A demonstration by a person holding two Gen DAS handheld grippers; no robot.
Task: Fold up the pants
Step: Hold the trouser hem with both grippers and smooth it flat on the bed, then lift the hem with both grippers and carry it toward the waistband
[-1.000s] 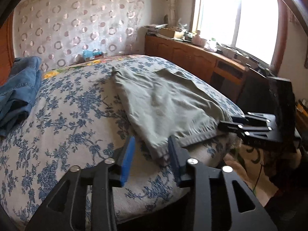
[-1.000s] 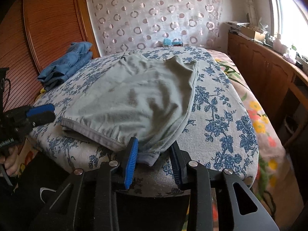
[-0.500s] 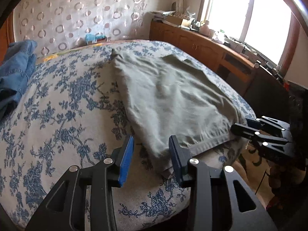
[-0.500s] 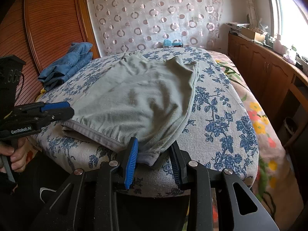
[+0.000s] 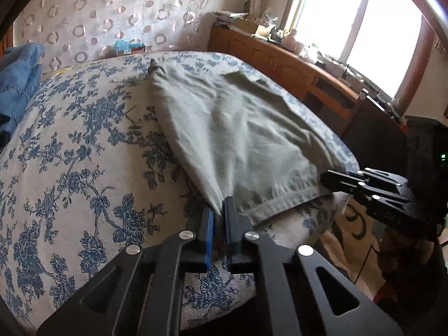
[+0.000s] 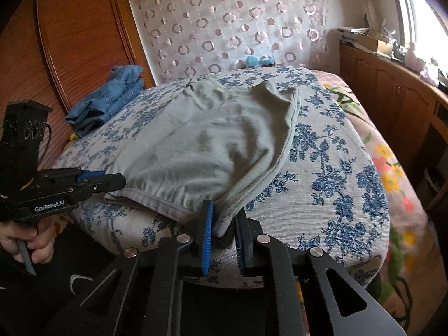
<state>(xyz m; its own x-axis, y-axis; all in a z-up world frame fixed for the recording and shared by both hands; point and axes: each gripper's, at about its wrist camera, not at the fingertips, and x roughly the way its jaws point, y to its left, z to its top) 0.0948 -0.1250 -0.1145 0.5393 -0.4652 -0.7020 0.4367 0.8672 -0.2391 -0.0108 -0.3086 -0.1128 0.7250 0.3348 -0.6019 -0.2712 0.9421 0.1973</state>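
Observation:
Grey-green pants [image 5: 252, 140] [image 6: 212, 140] lie spread on the bed, waistband at the near edge. In the left wrist view my left gripper [image 5: 219, 210] is shut on the waistband's near-left corner, and the cloth runs taut into its blue pads. The right wrist view shows the same left gripper [image 6: 112, 180] from the side, held by a hand [image 6: 28, 240]. My right gripper [image 6: 224, 218] has its jaws closing on the other waistband corner, a bunched fold pinched between the pads. It also appears at the pants' edge as right gripper [image 5: 327, 177].
The bed [image 5: 84, 168] [image 6: 322, 182] has a blue floral cover. Folded blue jeans [image 5: 19, 84] [image 6: 112, 95] lie at its far left by a wooden panel [image 6: 78, 33]. A cluttered wooden cabinet [image 5: 280, 61] [image 6: 392, 92] runs under the window on the right.
Both grippers went from open around the waistband corners to closed on them. The left gripper also moved slightly forward and down, and the cloth now bunches into both sets of pads.

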